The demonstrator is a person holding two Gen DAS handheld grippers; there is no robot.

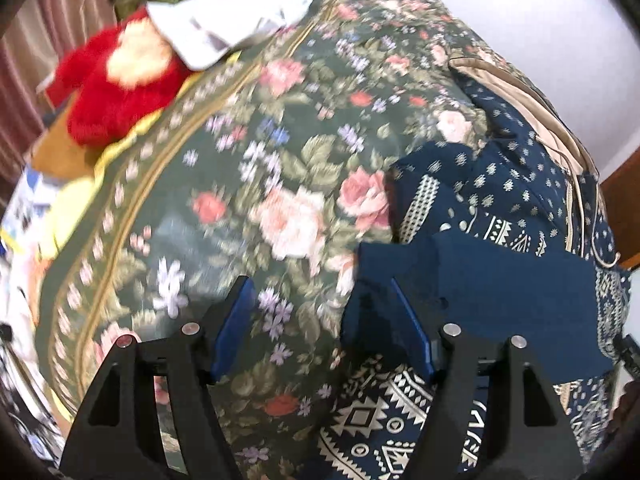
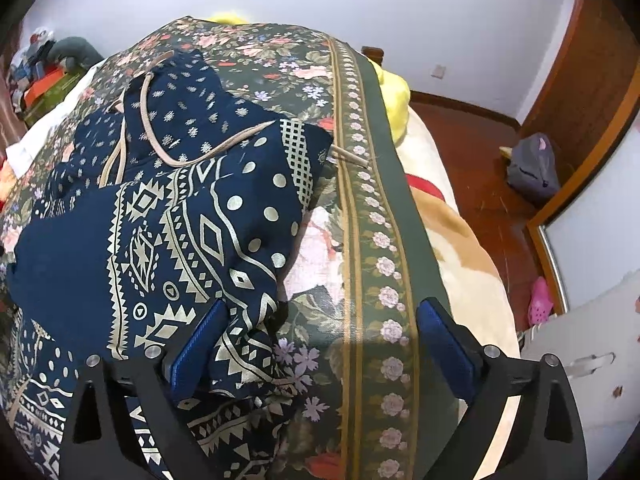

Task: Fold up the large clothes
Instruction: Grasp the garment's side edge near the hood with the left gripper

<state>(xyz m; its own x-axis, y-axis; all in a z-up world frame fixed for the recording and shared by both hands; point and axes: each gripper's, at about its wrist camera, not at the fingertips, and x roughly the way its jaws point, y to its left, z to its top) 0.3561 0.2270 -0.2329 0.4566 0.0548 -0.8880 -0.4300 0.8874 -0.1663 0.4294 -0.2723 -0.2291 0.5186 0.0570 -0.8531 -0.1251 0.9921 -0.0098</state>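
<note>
- Left gripper: jaws wide, holding nothing, low in frame above the bedspread.
- Right gripper: jaws wide, at the garment edge.

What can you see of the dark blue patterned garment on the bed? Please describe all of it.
The navy garment looks like thin woven cloth, printed with cream geometric bands, dots and small motifs. Beige drawstring cords cross its upper part. It lies partly folded and rumpled on the floral bedspread, with a plain blue panel turned over. Both grippers, the left and the right, are open above it; the right gripper's left finger is at its edge.
</note>
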